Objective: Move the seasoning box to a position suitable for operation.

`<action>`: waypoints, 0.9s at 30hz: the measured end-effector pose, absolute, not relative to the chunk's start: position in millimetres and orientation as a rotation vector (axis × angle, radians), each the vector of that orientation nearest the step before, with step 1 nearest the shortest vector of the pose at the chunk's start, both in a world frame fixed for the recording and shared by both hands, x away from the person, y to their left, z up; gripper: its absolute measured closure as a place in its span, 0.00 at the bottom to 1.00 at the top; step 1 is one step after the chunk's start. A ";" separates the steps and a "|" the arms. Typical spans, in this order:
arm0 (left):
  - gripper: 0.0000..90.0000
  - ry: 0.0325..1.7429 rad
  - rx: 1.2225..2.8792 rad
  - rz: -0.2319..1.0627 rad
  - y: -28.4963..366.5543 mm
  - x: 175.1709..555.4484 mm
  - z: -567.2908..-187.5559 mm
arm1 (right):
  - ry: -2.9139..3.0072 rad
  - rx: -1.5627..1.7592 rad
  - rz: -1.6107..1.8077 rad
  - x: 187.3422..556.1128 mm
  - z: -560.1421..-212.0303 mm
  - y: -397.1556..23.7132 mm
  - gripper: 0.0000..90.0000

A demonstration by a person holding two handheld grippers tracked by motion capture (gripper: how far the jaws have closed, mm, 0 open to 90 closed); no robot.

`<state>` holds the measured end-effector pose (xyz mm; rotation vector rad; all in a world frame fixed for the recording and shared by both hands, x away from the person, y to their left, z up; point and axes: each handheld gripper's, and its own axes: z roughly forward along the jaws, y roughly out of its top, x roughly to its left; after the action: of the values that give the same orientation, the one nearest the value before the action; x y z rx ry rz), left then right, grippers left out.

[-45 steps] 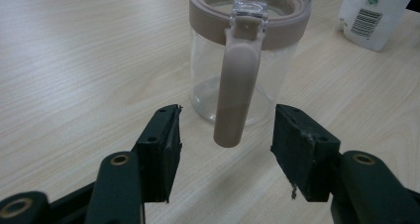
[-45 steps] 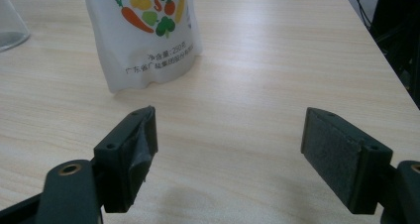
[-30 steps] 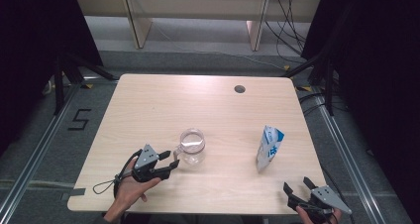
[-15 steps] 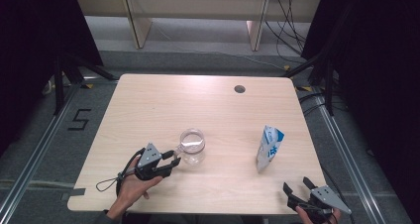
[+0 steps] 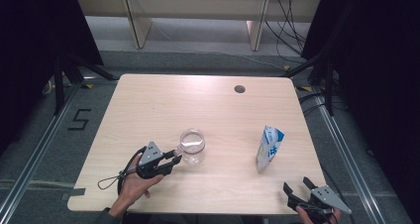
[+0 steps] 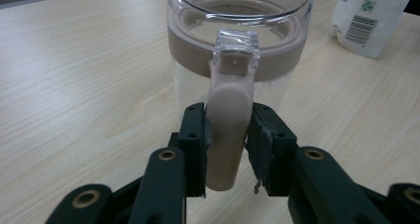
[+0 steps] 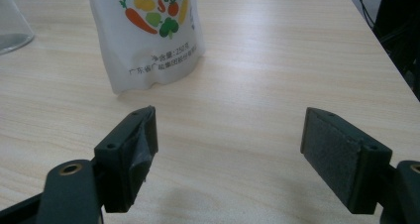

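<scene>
Tabletop [image 5: 148,105], left claw [image 6: 229,135] gripping jug handle [image 6: 228,130]

place: lab | cues: black curtains [image 5: 29,45], floor rails [image 5: 34,149], loose cables [image 5: 287,16]

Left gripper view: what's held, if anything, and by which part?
The left hand-held gripper, whose jaws have just been closing, grips the clear jug by its beige handle, pads on either side. The right hand-held gripper holds nothing.

The clear pitcher [image 5: 191,145] stood upright near the table's front edge — beige collar, lid off, beige handle [image 6: 229,130] facing the person — with the white pouch [image 5: 269,148] standing well apart.
</scene>
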<state>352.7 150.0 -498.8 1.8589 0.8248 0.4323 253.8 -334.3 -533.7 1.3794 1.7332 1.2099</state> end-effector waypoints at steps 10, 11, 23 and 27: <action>0.81 0.781 1.876 0.452 148.2 351.0 -498.9 | 1.721 1.405 1.207 252.9 -533.8 -333.6 0.26; 0.81 0.775 1.876 0.453 147.8 350.6 -499.0 | 1.722 1.419 1.205 252.1 -533.7 -333.0 0.26; 0.81 0.720 1.879 0.429 141.7 346.4 -499.4 | 1.729 1.388 1.201 253.5 -534.1 -334.5 0.26; 0.81 0.694 1.892 0.423 138.0 343.1 -497.8 | 1.725 1.402 1.209 253.2 -534.2 -333.8 0.26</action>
<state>343.1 138.0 -497.8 1.8921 0.6942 0.4230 253.2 -333.8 -534.2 1.4025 1.7250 1.2088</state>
